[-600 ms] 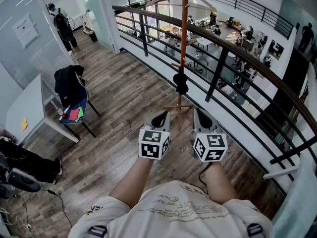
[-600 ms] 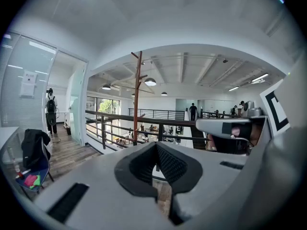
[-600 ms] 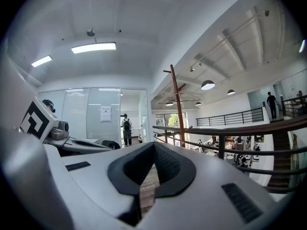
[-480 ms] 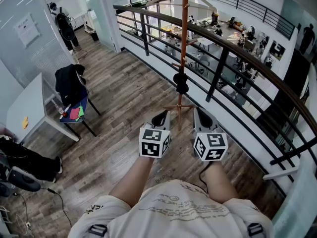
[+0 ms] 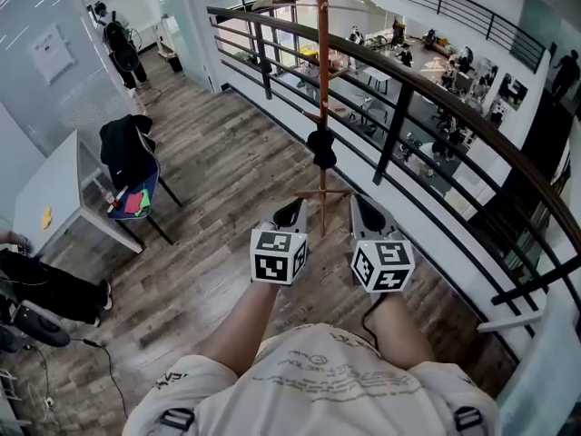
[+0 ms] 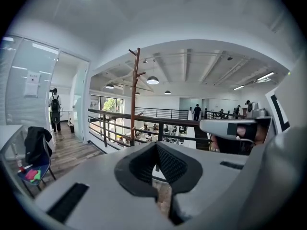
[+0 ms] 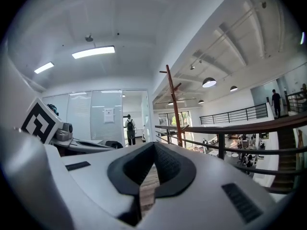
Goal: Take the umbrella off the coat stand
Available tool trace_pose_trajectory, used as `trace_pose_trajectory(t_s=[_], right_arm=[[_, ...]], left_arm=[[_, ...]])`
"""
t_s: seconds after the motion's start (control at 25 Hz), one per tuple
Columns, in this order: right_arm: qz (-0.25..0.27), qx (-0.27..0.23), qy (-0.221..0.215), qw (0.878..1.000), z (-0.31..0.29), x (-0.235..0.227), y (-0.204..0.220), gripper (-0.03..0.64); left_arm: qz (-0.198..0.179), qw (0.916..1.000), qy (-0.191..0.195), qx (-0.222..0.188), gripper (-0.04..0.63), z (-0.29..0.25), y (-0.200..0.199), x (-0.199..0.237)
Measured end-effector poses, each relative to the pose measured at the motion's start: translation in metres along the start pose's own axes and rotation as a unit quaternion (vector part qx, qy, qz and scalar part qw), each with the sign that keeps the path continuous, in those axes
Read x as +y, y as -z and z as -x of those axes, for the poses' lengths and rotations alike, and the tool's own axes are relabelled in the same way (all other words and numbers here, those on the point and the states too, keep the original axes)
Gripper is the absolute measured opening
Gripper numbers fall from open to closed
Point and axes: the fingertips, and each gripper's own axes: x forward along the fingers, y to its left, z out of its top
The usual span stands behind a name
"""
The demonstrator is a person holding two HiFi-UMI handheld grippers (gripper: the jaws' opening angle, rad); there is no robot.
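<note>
A tall brown wooden coat stand rises by the railing, straight ahead of me. A small black folded umbrella hangs low on its pole, just above the splayed feet. My left gripper and right gripper are held side by side a short way in front of the stand's base, touching nothing. Both are shut with nothing between the pads. The stand's pole shows beyond the left gripper, and again as the pole past the right gripper. Neither gripper view shows the umbrella.
A dark metal railing runs behind the stand, with an open lower floor beyond it. A chair with a black jacket and a white table stand at the left. A person with a backpack is far off.
The head view has shifted a little, so the stand and umbrella now sit slightly further left. Both grippers stay shut and side by side.
</note>
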Motion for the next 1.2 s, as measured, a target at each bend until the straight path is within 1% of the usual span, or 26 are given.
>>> trace_pose_trajectory(t_s=[0.32, 0.4, 0.52, 0.76, 0.92, 1.2], right_arm=[[-0.023, 0.0, -0.014, 1.0, 0.031, -0.042, 0.007, 0.003], [-0.024, 0.005, -0.016, 1.0, 0.033, -0.051, 0.011, 0.003], [-0.012, 0.009, -0.024, 1.0, 0.035, -0.055, 0.012, 0.003], [-0.006, 0.013, -0.026, 1.0, 0.023, -0.065, 0.017, 0.003], [-0.001, 0.013, -0.021, 1.0, 0.01, -0.077, 0.02, 0.003], [0.003, 0.011, -0.016, 1.0, -0.037, -0.1, 0.016, 0.003]], left_arm=[[0.012, 0.9996, -0.025, 0.003, 0.005, -0.01, 0.006, -0.04], [0.008, 0.9996, -0.026, 0.006, 0.005, -0.013, 0.008, -0.048], [-0.002, 0.9996, -0.026, 0.008, 0.005, -0.017, 0.008, -0.055], [-0.009, 0.9996, -0.026, 0.0, 0.005, -0.034, 0.003, -0.054], [-0.004, 0.9997, -0.025, 0.001, 0.005, -0.054, 0.003, -0.043], [0.004, 0.9996, -0.02, -0.02, 0.005, -0.098, -0.012, -0.017]])
